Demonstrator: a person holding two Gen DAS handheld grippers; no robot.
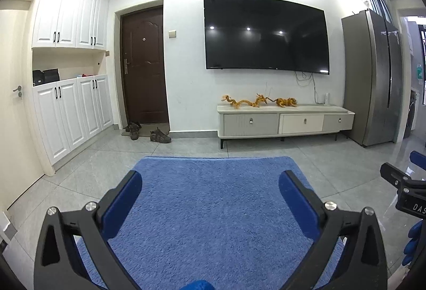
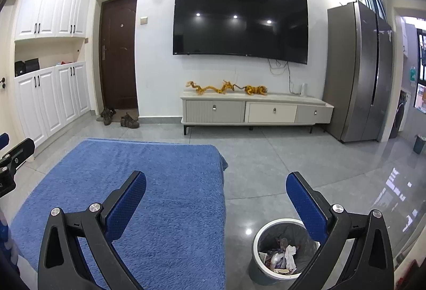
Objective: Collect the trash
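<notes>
Above a blue fluffy surface (image 2: pixel 138 199), both hand-held grippers hover with nothing between their fingers. From its own wrist view, the left hand-held gripper (image 1: pixel 210 181) has its jaws spread wide, blue pads facing each other, over the middle of the blue surface. The right hand-held gripper (image 2: pixel 216 182) is likewise spread wide and empty; its left finger sits over the blue surface and its right finger over the grey tiled floor (image 2: pixel 266 157).

One round trash bin (image 2: pixel 259 263) stands upright on the floor just beside the right edge of the blue surface, low in the right wrist view and partly hidden by the right finger. It has a white rim and a dark liner bag. Inside lie crumpled white tissue or paper and scraps of wrapper (image 2: pixel 282 255), heaped at the bottom; the pieces are too jumbled to count or to judge which way any one points. A second, small dark bin (image 2: pixel 420 143) stands far off at the right; its contents cannot be seen.

Across the room, one large black television (image 1: pixel 266 33) hangs on the white wall above one low cabinet (image 1: pixel 285 122) with three drawers. On its top sit orange figurines (image 1: pixel 259 101), lined up lengthwise. One tall grey refrigerator (image 1: pixel 372 77) stands to the right. Two shoes (image 1: pixel 149 131) lie by one dark brown door (image 1: pixel 143 66).
</notes>
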